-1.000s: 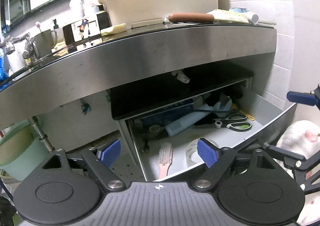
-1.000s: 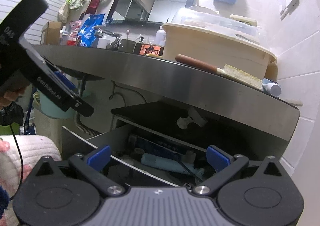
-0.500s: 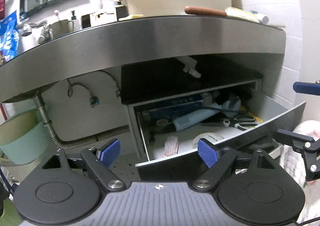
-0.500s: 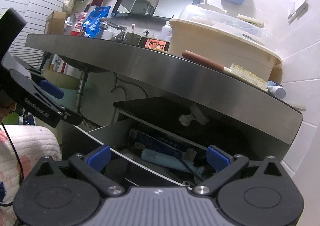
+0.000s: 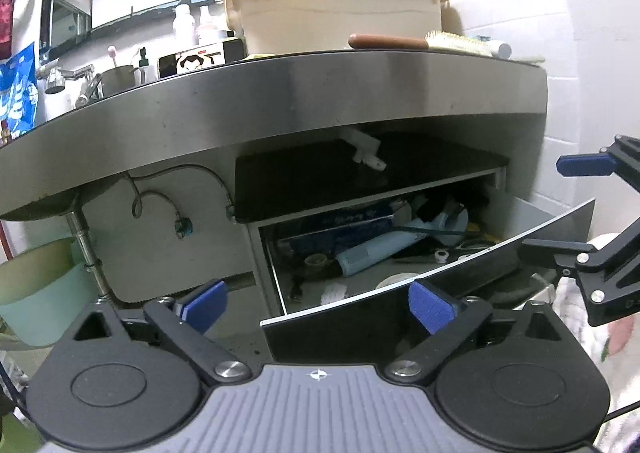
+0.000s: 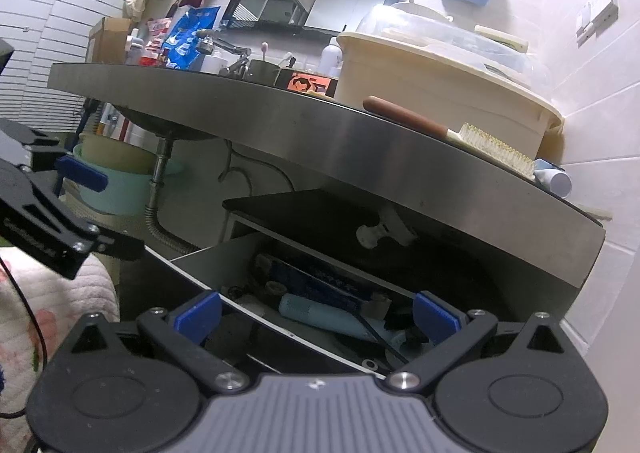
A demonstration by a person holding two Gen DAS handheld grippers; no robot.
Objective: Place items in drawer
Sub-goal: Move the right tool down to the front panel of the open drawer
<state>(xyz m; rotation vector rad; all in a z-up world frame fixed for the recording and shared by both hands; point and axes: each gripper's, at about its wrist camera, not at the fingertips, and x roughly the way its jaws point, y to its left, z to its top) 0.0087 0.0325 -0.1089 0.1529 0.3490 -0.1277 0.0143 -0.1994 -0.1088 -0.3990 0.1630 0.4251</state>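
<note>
Since the earlier frames the left gripper point(image 5: 316, 303) has sunk lower before the drawer front, and its jaws have just been opening wider; nothing lies between its blue fingers point(image 5: 430, 309). The right gripper point(image 6: 316, 315) hangs where it was, its fingers point(image 6: 434, 317) spread and released too, with only the drawer's contents seen through the gap.

Both sets of fingers are empty, so the step in hand looks like fetching the next item. The drawer point(image 5: 440, 293) stands pulled out below the steel counter point(image 5: 360, 93), already holding a pale blue tube point(image 5: 376, 251), a roll of tape point(image 5: 396, 280) and scissors, which are hard to make out.

Candidates to fetch lie up on the counter: the wooden-handled brush point(image 6: 444, 131) at the edge, just in front of the cream tub point(image 6: 440, 85), and a small white tube point(image 6: 554, 179) beside its bristles. My judgement: take the brush by its handle, where the fingers can close across a narrow, firm section, and approach from the front edge so the tub is not struck. Lifting clear of the counter lip before descending, and setting the item toward the free front of the drawer, should avoid snagging the clutter further in.
</note>
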